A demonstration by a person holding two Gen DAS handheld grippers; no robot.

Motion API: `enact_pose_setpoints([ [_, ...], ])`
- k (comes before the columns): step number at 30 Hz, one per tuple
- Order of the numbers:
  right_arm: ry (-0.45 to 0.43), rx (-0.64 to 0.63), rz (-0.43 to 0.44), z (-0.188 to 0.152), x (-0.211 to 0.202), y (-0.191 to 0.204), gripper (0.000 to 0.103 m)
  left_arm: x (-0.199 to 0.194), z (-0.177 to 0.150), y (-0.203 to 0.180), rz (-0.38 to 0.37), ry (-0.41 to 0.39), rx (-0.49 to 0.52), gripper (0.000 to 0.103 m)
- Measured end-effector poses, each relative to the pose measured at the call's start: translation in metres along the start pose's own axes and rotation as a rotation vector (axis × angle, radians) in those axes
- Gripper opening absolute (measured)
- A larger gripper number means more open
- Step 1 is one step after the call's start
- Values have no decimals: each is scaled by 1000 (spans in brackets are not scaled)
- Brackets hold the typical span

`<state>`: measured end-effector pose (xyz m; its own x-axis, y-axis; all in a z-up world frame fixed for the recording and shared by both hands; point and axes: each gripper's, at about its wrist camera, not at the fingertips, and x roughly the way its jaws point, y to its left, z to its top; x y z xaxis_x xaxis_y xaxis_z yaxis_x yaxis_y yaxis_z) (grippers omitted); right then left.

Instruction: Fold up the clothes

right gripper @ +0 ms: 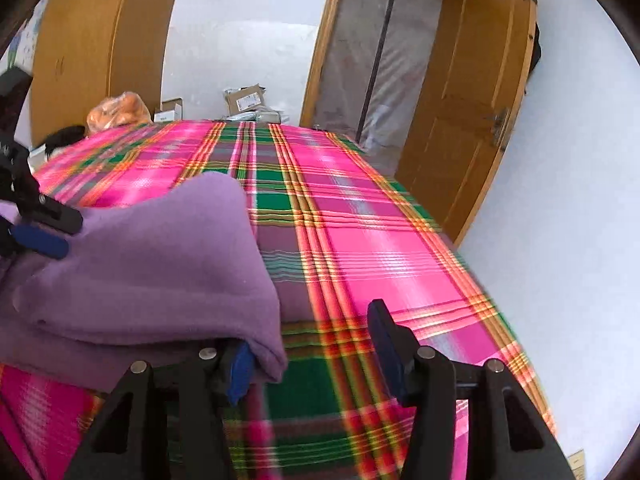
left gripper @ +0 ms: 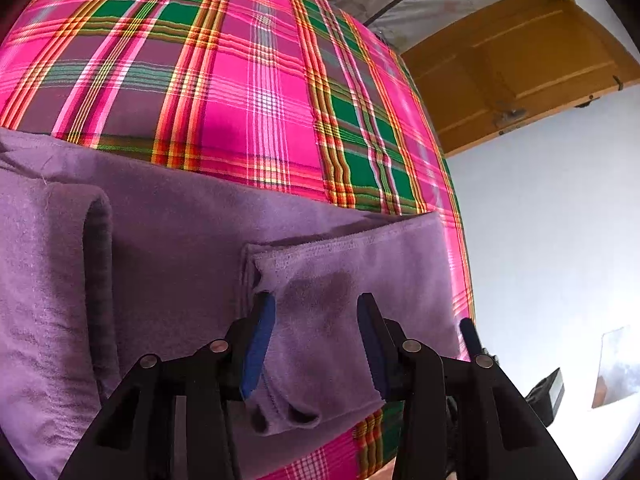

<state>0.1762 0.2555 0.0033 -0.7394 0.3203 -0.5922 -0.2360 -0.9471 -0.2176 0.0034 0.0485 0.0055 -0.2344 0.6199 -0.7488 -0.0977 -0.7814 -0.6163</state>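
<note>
Purple garment (left gripper: 168, 248) on plaid bed, both tongs at its near edge.

Left wrist view: the left tongs (left gripper: 316, 340) straddle a folded cuff-like end of the garment; whether the blue pads (left gripper: 260, 344) press it cannot be told. The rest lies folded to the left, on the plaid cover (left gripper: 248, 92). A door (left gripper: 520, 76) and white wall stand to the right.
Right wrist view: the right tongs (right gripper: 316, 356) stand released; a fold of the garment (right gripper: 160, 256) drapes over the left pad (right gripper: 240, 372), the right pad bare above the cover (right gripper: 360, 216). Only here: the left tongs (right gripper: 38, 236) at far left on the fabric, boxes (right gripper: 246, 100), an orange bag (right gripper: 118, 112), a wardrobe (right gripper: 88, 40), a doorway.
</note>
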Motion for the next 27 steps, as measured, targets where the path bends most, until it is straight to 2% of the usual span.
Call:
enact_pose_setpoints([
  [4,11,-58,-29,-7,-1,3,53,0,-1,-1,4,-1,12,45],
  [9,39,-37,-7,-14,-3,-3,53,-1,1,3,-11,4,3,45],
  [15,100,-77,16,-11,-8,-3,51,-4,-1,4,-12,7,4,45],
  [19,126,-32,115,-2,-25,-16,48,-6,-2,5,-14,12,4,45],
  [22,86,58,185,11,-31,-28,46,-5,-2,5,-17,14,0,45],
  [25,56,89,241,25,-24,-23,42,-5,-2,5,-20,14,-4,45],
  [27,45,95,280,36,-16,-16,32,-5,-2,6,-22,12,-6,45],
])
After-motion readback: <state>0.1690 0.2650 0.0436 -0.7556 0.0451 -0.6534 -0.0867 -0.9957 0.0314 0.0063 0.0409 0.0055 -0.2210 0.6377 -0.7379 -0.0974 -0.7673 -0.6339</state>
